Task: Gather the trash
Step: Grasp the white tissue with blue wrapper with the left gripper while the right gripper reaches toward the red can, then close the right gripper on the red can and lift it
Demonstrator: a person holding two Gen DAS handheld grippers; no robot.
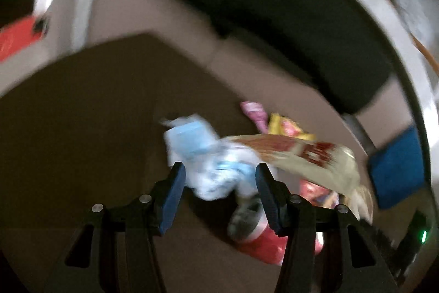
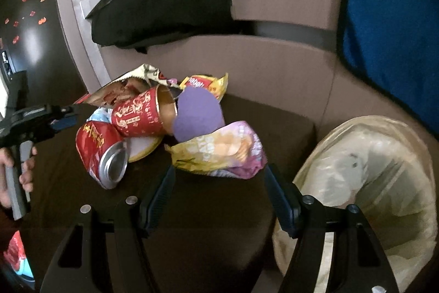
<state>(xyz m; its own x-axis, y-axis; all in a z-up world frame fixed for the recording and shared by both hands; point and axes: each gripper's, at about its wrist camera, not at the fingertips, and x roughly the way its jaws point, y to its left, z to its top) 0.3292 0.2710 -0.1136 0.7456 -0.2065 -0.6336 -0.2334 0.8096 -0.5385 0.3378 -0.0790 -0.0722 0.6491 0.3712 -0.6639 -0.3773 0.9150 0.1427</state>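
Note:
A heap of trash lies on the dark brown sofa seat [image 2: 225, 210]. In the right wrist view it holds a crushed red can [image 2: 101, 153], a red paper cup [image 2: 142, 114] on its side, a purple lid [image 2: 197, 114], a pink-and-yellow snack bag [image 2: 222, 150], a yellow wrapper [image 2: 208, 84] and a beige-red bag [image 2: 123, 89]. My right gripper [image 2: 219, 183] is open just before the snack bag. My left gripper [image 1: 219, 180] is open around a crumpled white-and-blue wrapper [image 1: 216, 172]; the view is blurred. It also shows at the left of the right wrist view [image 2: 63, 122].
A bin lined with a pale plastic bag [image 2: 365, 183] stands right of the seat. A black cushion [image 2: 170, 7] and a blue cloth [image 2: 392, 26] lie on the tan sofa back [image 2: 274, 59].

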